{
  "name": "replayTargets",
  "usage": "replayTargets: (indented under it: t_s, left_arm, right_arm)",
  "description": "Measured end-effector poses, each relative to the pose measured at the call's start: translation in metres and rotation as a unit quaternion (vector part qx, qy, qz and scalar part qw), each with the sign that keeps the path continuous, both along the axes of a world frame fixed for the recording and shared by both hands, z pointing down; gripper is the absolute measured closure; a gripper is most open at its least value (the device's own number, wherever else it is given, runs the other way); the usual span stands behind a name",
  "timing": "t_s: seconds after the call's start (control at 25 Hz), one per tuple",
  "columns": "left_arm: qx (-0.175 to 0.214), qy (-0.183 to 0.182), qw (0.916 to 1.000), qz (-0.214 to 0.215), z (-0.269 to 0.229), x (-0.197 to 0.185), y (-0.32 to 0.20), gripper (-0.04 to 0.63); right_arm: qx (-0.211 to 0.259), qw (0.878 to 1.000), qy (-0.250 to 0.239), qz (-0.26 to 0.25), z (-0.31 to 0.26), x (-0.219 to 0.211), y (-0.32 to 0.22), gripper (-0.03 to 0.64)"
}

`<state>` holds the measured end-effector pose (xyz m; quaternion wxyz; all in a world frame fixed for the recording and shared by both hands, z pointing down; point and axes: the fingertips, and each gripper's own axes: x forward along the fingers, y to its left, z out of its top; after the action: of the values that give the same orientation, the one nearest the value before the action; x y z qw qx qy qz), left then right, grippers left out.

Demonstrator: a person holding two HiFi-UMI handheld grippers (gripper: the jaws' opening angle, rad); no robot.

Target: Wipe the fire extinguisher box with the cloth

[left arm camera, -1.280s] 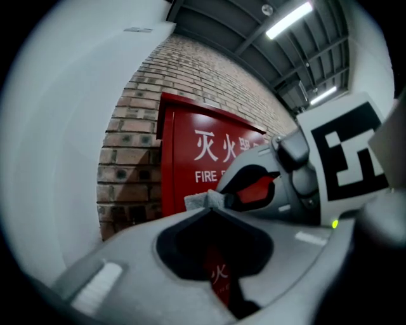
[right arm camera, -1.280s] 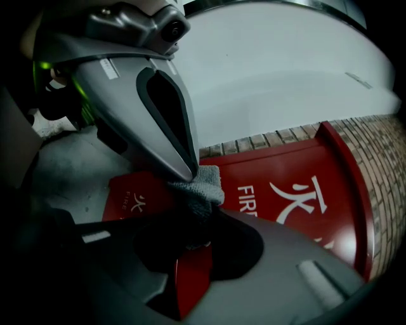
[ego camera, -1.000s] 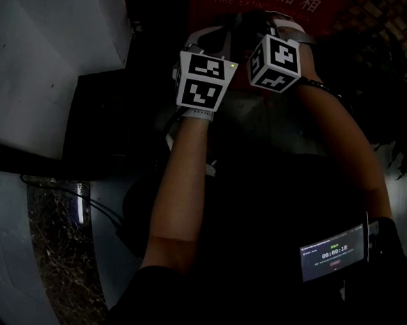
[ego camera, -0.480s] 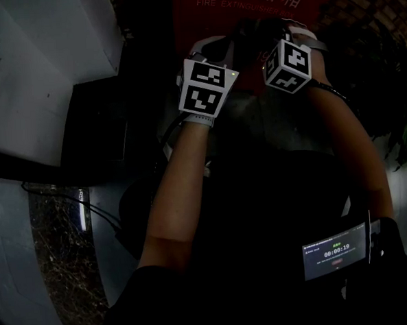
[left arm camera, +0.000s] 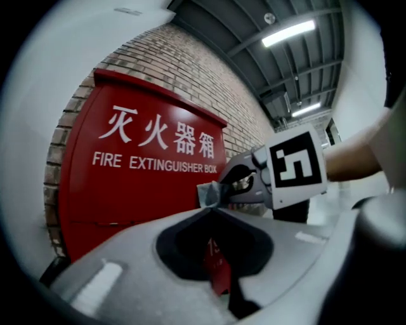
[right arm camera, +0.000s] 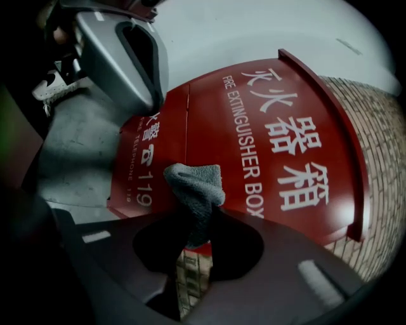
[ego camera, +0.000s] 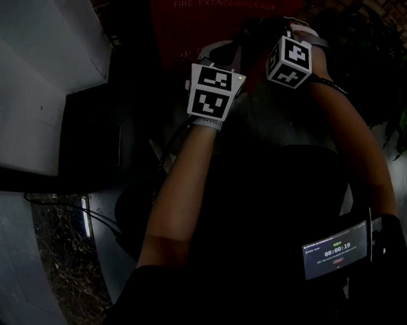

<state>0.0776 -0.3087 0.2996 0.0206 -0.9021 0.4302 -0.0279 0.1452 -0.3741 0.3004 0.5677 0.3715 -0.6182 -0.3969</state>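
we record the right gripper (right arm camera: 202, 223) with its jaws pinching a grey cloth (right arm camera: 195, 183). the cloth's free fold stands up just before the red front of the fire extinguisher box (right arm camera: 292, 139), near the printed telephone number; we cannot tell whether it touches the panel. the left gripper (left arm camera: 212, 212) has its jaws pressed together with nothing between them, and it points at the same front face just beside the right gripper. the box stands against a brick wall (left arm camera: 190, 60).
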Motion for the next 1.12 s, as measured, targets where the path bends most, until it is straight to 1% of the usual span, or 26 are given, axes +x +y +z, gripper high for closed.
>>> replayTargets:
  t_s: [0.12,0.24,0.36,0.6,0.72,0.88,1.0,1.12]
  left_arm:
    - [0.008,-0.011,0.9997,0.019,-0.001,0.02,0.009,0.594]
    - [0.01,-0.013,0.9994,0.03,-0.001,0.03,0.014,0.594]
    - [0.008,-0.014,0.9995,0.026,0.001,0.028,0.013,0.594]
    - [0.005,-0.021,0.9997,0.008,0.005,0.009,0.007,0.594]
    - [0.005,-0.038,0.9992,-0.008,0.008,-0.012,0.004,0.594]
    - [-0.001,-0.049,0.9979,-0.043,0.011,-0.052,-0.002,0.594]
    - [-0.014,-0.05,0.9961,-0.072,0.017,-0.082,-0.002,0.594]
    - [-0.035,-0.034,0.9956,-0.08,0.022,-0.1,0.004,0.594]
  right_arm:
    - [-0.001,1.0,0.001,0.015,0.002,0.02,-0.001,0.545]
    - [-0.005,1.0,0.006,0.031,0.006,0.041,-0.003,0.545]
    - [-0.009,0.999,0.008,0.046,0.007,0.058,-0.006,0.545]
    - [-0.007,0.998,0.009,0.068,0.0,0.07,-0.002,0.545]
    - [-0.005,0.999,0.002,0.048,-0.003,0.045,0.01,0.545]
    - [-0.007,1.0,-0.009,-0.006,0.002,-0.019,0.026,0.545]
    - [-0.01,0.999,-0.02,-0.044,0.006,-0.074,0.035,0.545]
    - [-0.016,0.997,-0.025,-0.078,0.014,-0.122,0.041,0.545]
